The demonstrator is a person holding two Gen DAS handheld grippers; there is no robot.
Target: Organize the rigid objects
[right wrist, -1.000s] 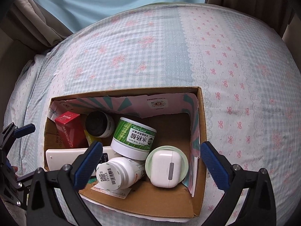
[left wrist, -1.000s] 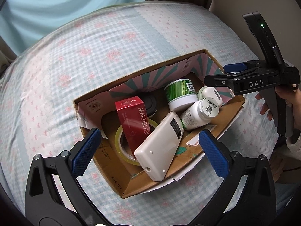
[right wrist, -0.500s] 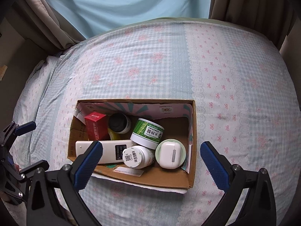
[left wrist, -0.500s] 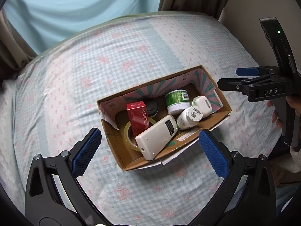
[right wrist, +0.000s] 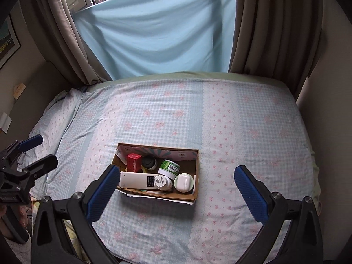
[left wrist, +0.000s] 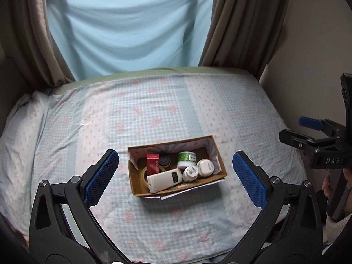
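An open cardboard box [left wrist: 216, 154] sits mid-bed. Inside lie a white remote [left wrist: 165, 179], a red carton [left wrist: 153, 164], a green-label jar [left wrist: 186, 158], a white pill bottle [left wrist: 190, 172], a white earbud case [left wrist: 205, 167], a dark jar [left wrist: 165, 160] and a yellow tape roll [left wrist: 144, 173]. My left gripper [left wrist: 175, 154] hangs open, high above and in front of the box, holding nothing. In the right wrist view the same box [right wrist: 158, 198] lies below my right gripper [right wrist: 177, 169], which is open too. Each view shows the other gripper at its edge: right gripper [left wrist: 294, 129], left gripper [right wrist: 41, 151].
The bed sheet [right wrist: 242, 132] is pale blue check with pink flowers. A pillow [right wrist: 55, 114] lies at the left end. Brown curtains [right wrist: 264, 33] and a blue cloth [right wrist: 158, 28] cover the window behind. A wall [left wrist: 319, 44] borders the bed's right side.
Both grippers have drawn back and risen away from the box, which now looks much smaller. The box contents have not moved. Both stay open.
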